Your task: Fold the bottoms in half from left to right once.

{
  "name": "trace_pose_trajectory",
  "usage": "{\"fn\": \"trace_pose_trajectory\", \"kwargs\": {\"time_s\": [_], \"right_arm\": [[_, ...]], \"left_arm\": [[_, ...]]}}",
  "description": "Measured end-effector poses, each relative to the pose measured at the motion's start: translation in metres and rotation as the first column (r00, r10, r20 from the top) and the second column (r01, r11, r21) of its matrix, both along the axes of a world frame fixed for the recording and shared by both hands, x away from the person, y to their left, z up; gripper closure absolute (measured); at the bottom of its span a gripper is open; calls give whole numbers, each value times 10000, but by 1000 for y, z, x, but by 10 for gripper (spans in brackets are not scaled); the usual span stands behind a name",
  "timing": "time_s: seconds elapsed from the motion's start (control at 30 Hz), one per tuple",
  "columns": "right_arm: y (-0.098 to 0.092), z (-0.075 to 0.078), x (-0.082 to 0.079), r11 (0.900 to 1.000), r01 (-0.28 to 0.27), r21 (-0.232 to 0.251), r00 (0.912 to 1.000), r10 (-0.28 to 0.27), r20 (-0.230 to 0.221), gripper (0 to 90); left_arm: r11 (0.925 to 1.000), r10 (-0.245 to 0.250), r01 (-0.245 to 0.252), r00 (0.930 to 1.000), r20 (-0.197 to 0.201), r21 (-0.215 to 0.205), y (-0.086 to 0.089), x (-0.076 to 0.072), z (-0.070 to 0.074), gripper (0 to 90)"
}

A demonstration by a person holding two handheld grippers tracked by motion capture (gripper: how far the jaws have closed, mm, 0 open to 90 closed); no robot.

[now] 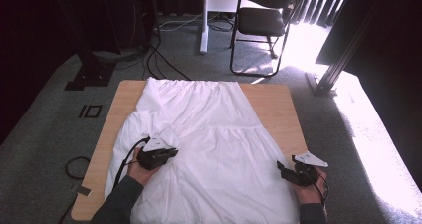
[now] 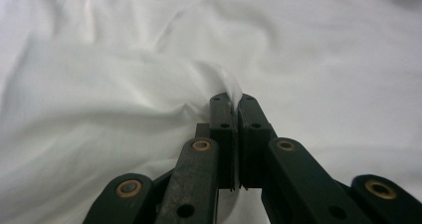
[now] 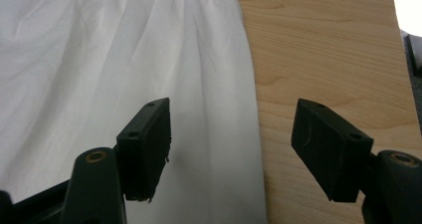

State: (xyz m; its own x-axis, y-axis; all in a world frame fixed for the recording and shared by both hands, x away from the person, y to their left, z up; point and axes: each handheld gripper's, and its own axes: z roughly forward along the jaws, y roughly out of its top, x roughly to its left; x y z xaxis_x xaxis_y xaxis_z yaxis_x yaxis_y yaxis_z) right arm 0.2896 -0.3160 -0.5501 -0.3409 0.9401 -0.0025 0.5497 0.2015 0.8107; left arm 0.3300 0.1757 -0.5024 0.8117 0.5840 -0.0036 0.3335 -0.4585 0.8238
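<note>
Light wooden table (image 1: 278, 102) at frame centre on grey carpet (image 1: 45, 129), black folding chair (image 1: 261, 22) at top, white skirt (image 1: 209, 134) spread across the tabletop — left gripper (image 1: 169, 152) pinching a fold, right gripper (image 1: 281, 168) agape, empty, lower right.

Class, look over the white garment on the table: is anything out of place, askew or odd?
Only a pinched-up fold in the garment, where the left claw has shut on it. The cloth also overhangs the table edges.

Soft matt white cloth (image 1: 209, 134), smooth pale wood table (image 1: 278, 109)
</note>
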Motion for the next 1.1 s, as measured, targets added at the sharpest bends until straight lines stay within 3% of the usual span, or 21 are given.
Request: {"fn": "trace_pose_trajectory", "kwargs": {"time_s": [0.13, 0.23, 0.43, 0.57, 0.67, 0.7, 0.77, 0.8, 0.87, 0.97, 1.07, 1.1], "right_arm": [[-3, -2, 1, 10000, 20, -60, 9999, -21, -131, 315], [-3, -6, 3, 9999, -84, -136, 9991, 78, -426, 314], [1, -13, 7, 9988, -206, -443, 9965, 169, -818, 314], [1, -15, 9, 9993, -252, -289, 9960, 226, -865, 313], [0, -16, 11, 9995, -282, -123, 9956, 270, -901, 312], [0, -16, 11, 9995, -282, -123, 9956, 270, -901, 312], [0, -16, 11, 9994, -327, -106, 9957, 317, -874, 310], [0, -16, 11, 9994, -327, -106, 9957, 317, -874, 310], [0, -16, 11, 9994, -334, -96, 9957, 324, -872, 309], [0, -16, 11, 9994, -328, -78, 9957, 320, -870, 308], [0, -16, 11, 9993, -356, -81, 9956, 348, -870, 305], [0, -16, 11, 9993, -361, -83, 9955, 353, -874, 305]], "left_arm": [[9973, -529, 540, 9983, 228, -500, -26, -5, 19, 885], [9930, -966, 994, 9942, 467, -630, -46, -6, 29, 886], [9822, -1413, 1464, 9887, 509, -1173, -82, -1, 37, 887], [9796, -1708, 1744, 9844, 428, -995, -107, 1, 38, 887], [9763, -2057, 2083, 9775, 477, -581, -129, 0, 42, 887], [9763, -2057, 2083, 9775, 477, -581, -129, 0, 42, 887], [9671, -2486, 2511, 9669, 574, -415, -154, 0, 50, 886], [9671, -2486, 2511, 9669, 574, -415, -154, 0, 50, 887], [9552, -2859, 2886, 9571, 473, -661, -179, 1, 54, 886], [9410, -3301, 3328, 9426, 504, -617, -203, -3, 55, 887], [9234, -3669, 3686, 9296, 359, -1075, -223, -7, 56, 887], [9144, -3830, 3839, 9232, 321, -1288, -229, -9, 56, 887]]}}
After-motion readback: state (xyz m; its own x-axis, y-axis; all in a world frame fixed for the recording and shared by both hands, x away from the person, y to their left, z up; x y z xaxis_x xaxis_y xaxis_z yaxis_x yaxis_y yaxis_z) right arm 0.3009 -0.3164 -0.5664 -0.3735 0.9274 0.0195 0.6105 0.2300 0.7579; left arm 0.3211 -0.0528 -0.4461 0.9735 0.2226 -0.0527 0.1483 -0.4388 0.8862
